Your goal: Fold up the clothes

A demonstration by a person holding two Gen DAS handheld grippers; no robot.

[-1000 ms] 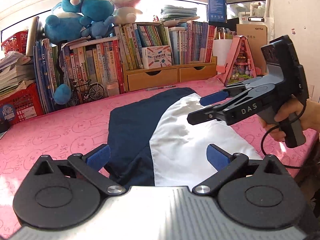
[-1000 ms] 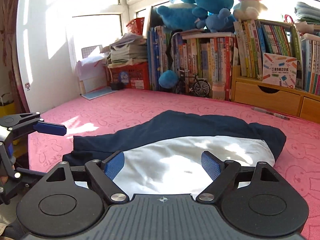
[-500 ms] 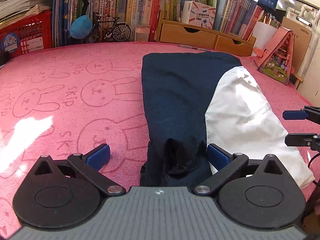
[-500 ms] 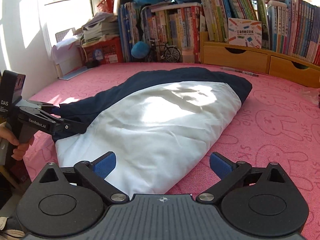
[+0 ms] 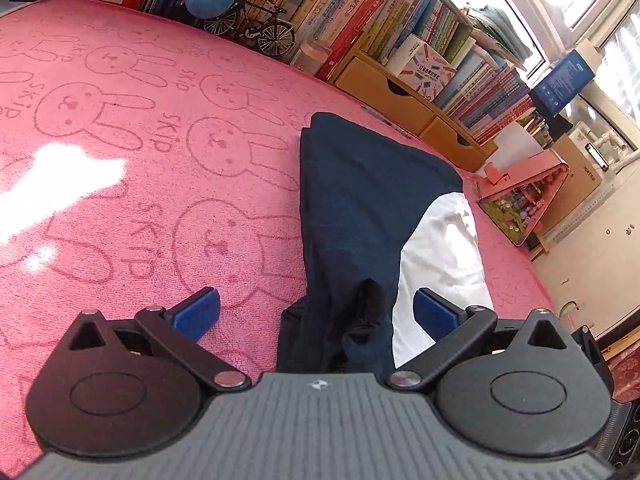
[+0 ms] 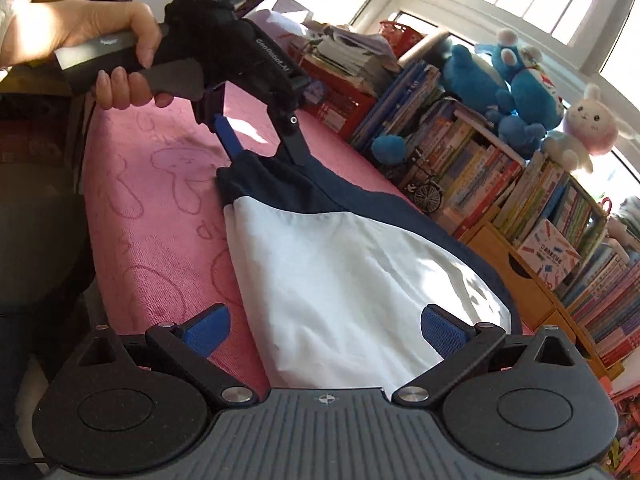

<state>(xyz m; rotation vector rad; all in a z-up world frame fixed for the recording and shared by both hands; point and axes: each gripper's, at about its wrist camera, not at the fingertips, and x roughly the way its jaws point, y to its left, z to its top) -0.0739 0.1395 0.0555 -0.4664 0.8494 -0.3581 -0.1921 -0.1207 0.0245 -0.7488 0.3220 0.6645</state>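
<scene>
Garment (image 5: 360,200): navy and white, folded lengthwise, flat on the pink bunny-print cover (image 5: 120,140); seen also from the right wrist (image 6: 352,272).
Long axis: runs from the near edge, by the person, away toward the books (image 5: 360,12) and the wooden drawers (image 5: 384,88).
Colours: navy strip on the left side, white panel on the right in the left wrist view; the far end is all navy.
Near end: the navy corner is bunched and rumpled, and rises a little off the cover.
Left hand-held gripper (image 5: 316,308): released, blue pads spread wide, straddling the bunched navy corner; the right wrist view (image 6: 264,148) shows its fingertips at that corner, pointing down at a slant. Whether the pads touch the cloth, I cannot tell.
Left hand (image 6: 104,44): wrapped around the gripper's handle.
Right hand-held gripper (image 6: 326,326): released, pads wide apart, over the near white end of the garment; one pad over the pink cover, the other over the white cloth.
Beyond: toy bicycle (image 5: 256,24) in front of the books; plush toys (image 6: 516,80) on top of them.
</scene>
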